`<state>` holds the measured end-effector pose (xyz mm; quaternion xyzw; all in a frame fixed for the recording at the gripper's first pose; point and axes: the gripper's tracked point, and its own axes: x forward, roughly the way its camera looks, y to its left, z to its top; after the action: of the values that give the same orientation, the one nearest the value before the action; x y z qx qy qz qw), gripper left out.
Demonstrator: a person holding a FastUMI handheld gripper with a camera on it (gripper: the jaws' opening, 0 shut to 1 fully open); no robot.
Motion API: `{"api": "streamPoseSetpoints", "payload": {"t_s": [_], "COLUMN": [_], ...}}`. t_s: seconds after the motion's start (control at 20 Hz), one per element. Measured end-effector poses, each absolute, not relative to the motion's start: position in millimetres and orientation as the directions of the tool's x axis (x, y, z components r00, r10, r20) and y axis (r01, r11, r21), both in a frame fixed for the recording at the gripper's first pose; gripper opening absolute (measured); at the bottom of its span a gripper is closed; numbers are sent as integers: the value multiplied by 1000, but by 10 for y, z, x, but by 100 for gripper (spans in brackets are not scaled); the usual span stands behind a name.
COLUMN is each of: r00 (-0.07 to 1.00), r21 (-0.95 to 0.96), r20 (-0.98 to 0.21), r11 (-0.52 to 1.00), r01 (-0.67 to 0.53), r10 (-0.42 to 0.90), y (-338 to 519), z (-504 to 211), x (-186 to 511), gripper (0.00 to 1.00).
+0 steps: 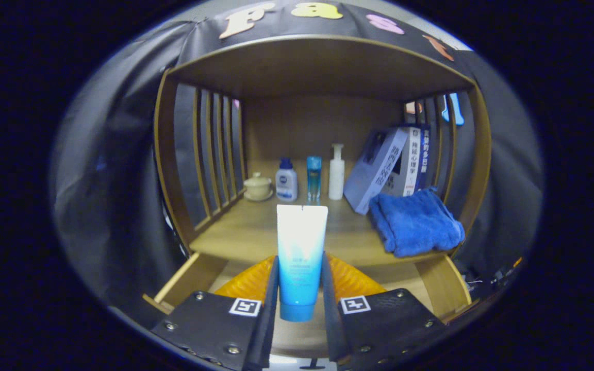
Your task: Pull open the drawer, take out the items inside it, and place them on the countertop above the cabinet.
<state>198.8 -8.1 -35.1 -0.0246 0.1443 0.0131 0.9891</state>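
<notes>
A white-to-blue squeeze tube [300, 257] stands upright between my two fingers, cap down, its flat crimped end pointing up. My gripper [299, 288] is shut on the tube's lower half, both fingers pressing its sides. Below and behind the fingers the wooden drawer [186, 281] is pulled open, with an orange ribbed object [351, 281] lying inside it. Beyond the tube lies the wooden countertop [245, 232] of the cabinet, level with the tube's upper part.
At the back of the countertop stand a lidded cream cup [258, 186], a white bottle with a blue cap [286, 180], a slim blue bottle [314, 178] and a white pump bottle [336, 172]. Leaning books [390, 167] and a folded blue towel [414, 222] fill the right side. Slatted walls close both sides.
</notes>
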Motion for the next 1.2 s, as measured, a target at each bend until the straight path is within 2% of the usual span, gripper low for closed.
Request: {"api": "streamPoseSetpoints", "payload": {"t_s": [0.3, 0.65, 1.0, 1.15, 1.2], "r00": [983, 957, 932, 932, 934], "r21": [-24, 9, 19, -1, -6], "r20": [-159, -247, -334, -333, -325], "r11": [996, 988, 987, 988, 987], "r01": [90, 157, 157, 152, 158], "r10": [-93, -150, -142, -144, -152], "y": [-326, -489, -486, -469, -486], "z": [126, -418, -940, -1008, -1006], "x": [2389, 2864, 3150, 3238, 3264], "gripper": [41, 42, 44, 44, 52]}}
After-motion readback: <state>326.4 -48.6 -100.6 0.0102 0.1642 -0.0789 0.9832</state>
